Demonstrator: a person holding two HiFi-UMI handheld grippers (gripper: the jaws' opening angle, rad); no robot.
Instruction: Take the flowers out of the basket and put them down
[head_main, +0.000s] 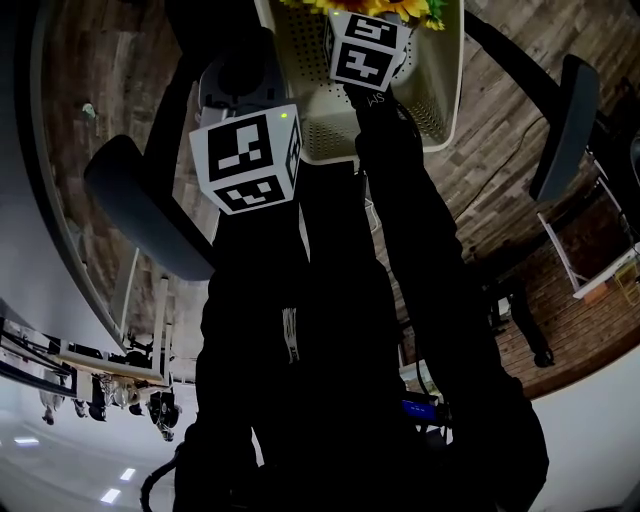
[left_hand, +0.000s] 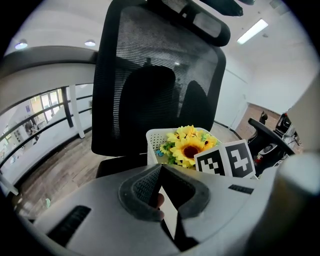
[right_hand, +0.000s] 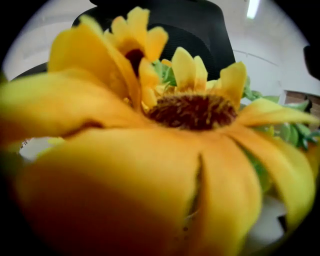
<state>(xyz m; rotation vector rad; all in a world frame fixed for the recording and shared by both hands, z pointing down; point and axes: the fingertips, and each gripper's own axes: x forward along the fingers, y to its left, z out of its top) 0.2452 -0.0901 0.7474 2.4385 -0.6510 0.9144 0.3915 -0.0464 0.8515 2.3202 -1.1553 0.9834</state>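
Yellow sunflowers (head_main: 380, 8) stand in a white perforated basket (head_main: 440, 90) at the top of the head view. The right gripper's marker cube (head_main: 365, 50) sits right at the blooms, over the basket. One sunflower (right_hand: 192, 110) fills the right gripper view and its petals hide the jaws. The left gripper (left_hand: 160, 172) is left of the basket and a little short of it. Its grey pads meet at the tips, and I see nothing clearly held. In the left gripper view, the flowers (left_hand: 190, 147) rise from the basket (left_hand: 152, 145), with the right gripper's cube (left_hand: 225, 160) beside them.
A black mesh office chair back (left_hand: 155, 75) rises just behind the basket. Chair armrests (head_main: 140, 200) (head_main: 565, 120) flank the basket over a wooden floor (head_main: 500, 150). My dark sleeves cover the middle of the head view.
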